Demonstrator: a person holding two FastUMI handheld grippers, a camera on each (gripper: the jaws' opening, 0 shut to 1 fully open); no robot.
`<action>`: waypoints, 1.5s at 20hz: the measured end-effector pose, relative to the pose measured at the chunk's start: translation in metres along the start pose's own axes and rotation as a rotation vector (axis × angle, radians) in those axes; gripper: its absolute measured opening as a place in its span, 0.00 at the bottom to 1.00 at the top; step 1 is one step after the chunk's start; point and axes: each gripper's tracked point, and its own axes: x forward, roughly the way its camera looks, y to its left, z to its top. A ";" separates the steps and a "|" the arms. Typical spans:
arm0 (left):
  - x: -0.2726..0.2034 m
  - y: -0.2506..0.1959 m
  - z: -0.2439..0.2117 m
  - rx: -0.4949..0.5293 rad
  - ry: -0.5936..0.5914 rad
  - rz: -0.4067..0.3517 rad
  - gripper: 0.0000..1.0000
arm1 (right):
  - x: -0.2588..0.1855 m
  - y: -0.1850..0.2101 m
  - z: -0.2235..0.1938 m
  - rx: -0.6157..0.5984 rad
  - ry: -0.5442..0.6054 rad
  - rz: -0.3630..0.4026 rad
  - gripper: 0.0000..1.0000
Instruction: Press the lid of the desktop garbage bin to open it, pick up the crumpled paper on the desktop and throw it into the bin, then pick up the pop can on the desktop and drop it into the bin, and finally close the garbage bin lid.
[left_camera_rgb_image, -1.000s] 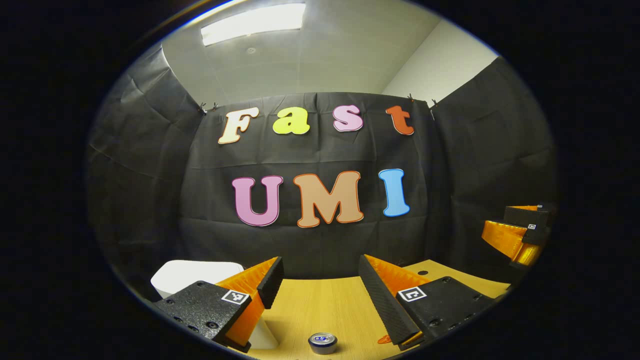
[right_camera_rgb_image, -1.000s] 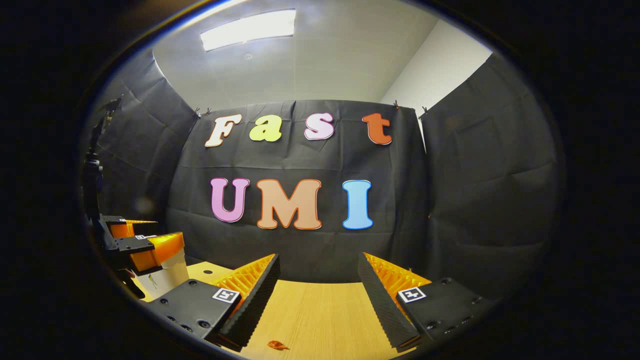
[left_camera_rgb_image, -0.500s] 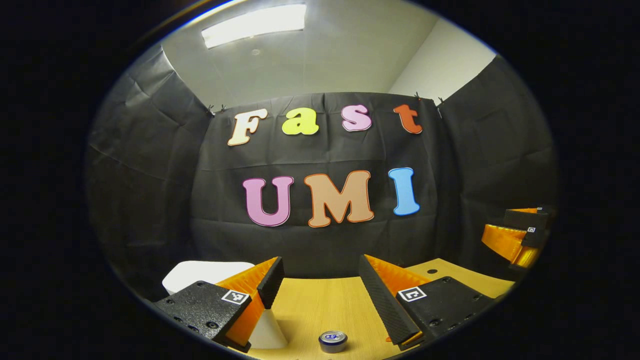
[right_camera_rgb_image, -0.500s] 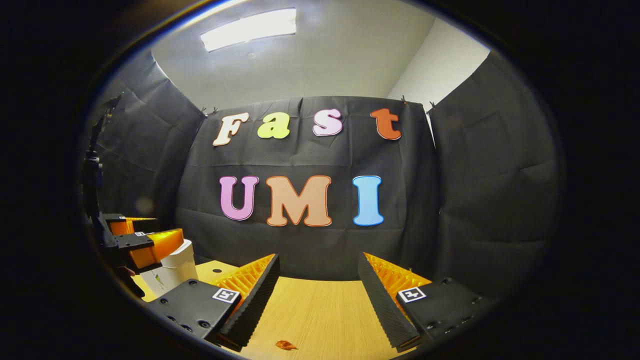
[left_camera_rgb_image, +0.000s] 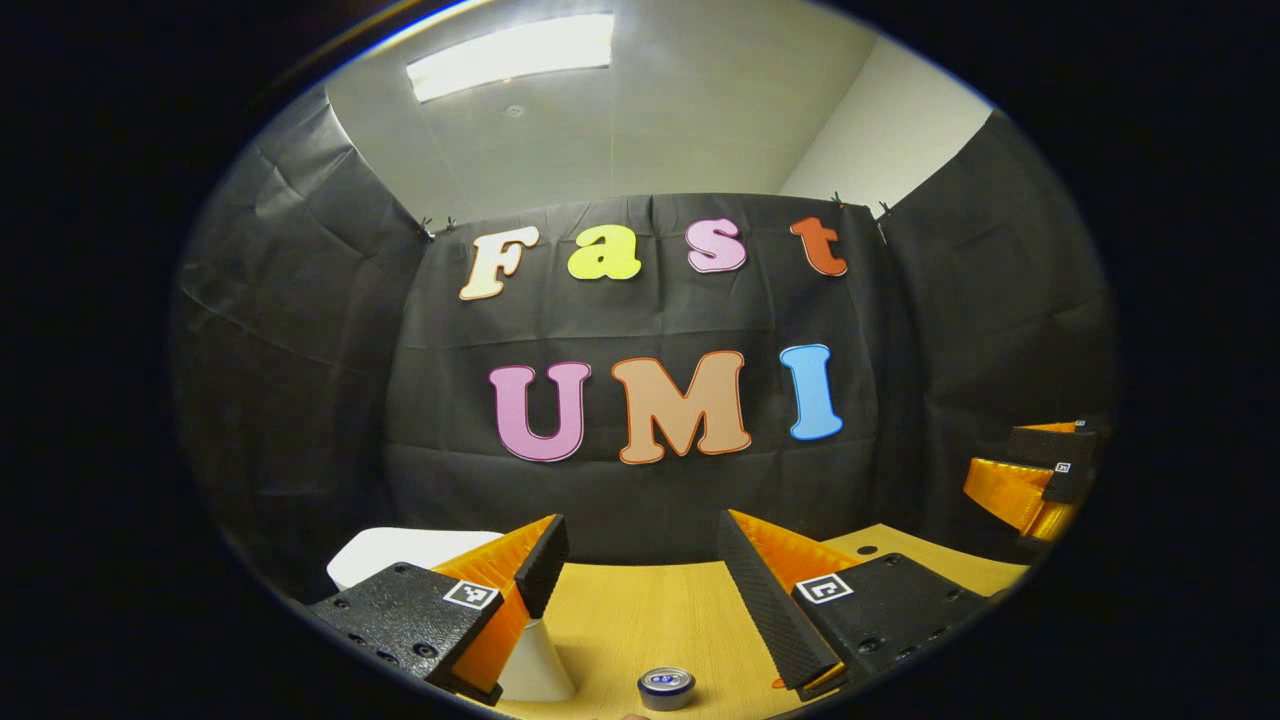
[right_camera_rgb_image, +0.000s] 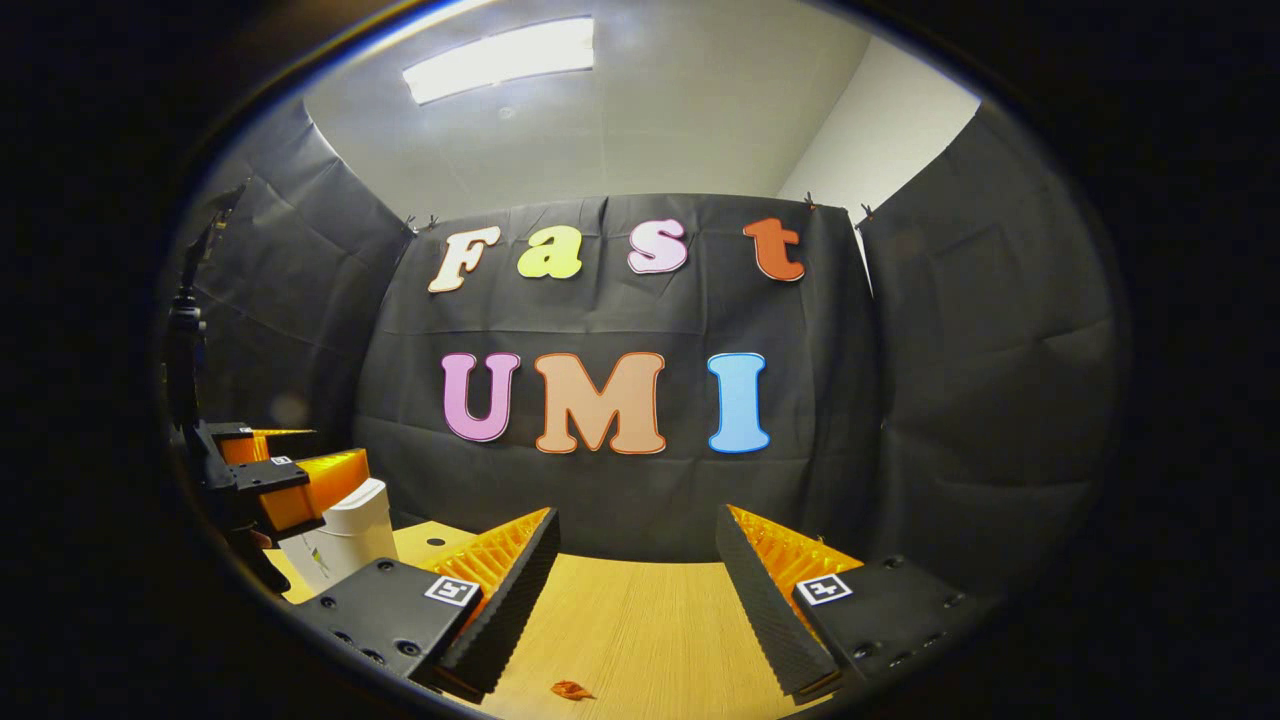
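Note:
In the left gripper view my left gripper (left_camera_rgb_image: 640, 560) is open above the wooden desk (left_camera_rgb_image: 640, 620), nothing between its fingers. The pop can (left_camera_rgb_image: 666, 688) stands upright just below and ahead of it, its silver top showing. The white garbage bin (left_camera_rgb_image: 405, 546) sits behind the left finger, lid shut. My right gripper (left_camera_rgb_image: 1035, 478) hangs at the far right. In the right gripper view my right gripper (right_camera_rgb_image: 637, 565) is open and empty over the desk (right_camera_rgb_image: 640, 620). A small orange-red crumpled scrap (right_camera_rgb_image: 571, 689) lies below it. The white bin (right_camera_rgb_image: 345, 535) and left gripper (right_camera_rgb_image: 275, 480) are at the left.
Black cloth walls close the booth behind and on both sides of the desk. A small round hole (right_camera_rgb_image: 436, 542) marks the desktop near the bin. A dark stand (right_camera_rgb_image: 185, 330) rises at the far left in the right gripper view.
Both views have shifted slightly: the bin and can moved a little right in the left gripper view, then the scene dropped a touch. Both grippers stay open.

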 end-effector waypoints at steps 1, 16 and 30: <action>0.000 0.000 0.000 0.005 -0.002 0.000 0.92 | 0.001 0.000 0.000 0.003 0.000 0.001 0.99; 0.001 0.015 0.005 0.039 -0.012 0.045 0.18 | 0.001 0.002 -0.003 0.002 0.008 0.021 0.99; 0.012 0.145 -0.041 0.070 0.088 0.291 0.00 | 0.017 0.046 -0.004 -0.017 0.019 0.097 0.99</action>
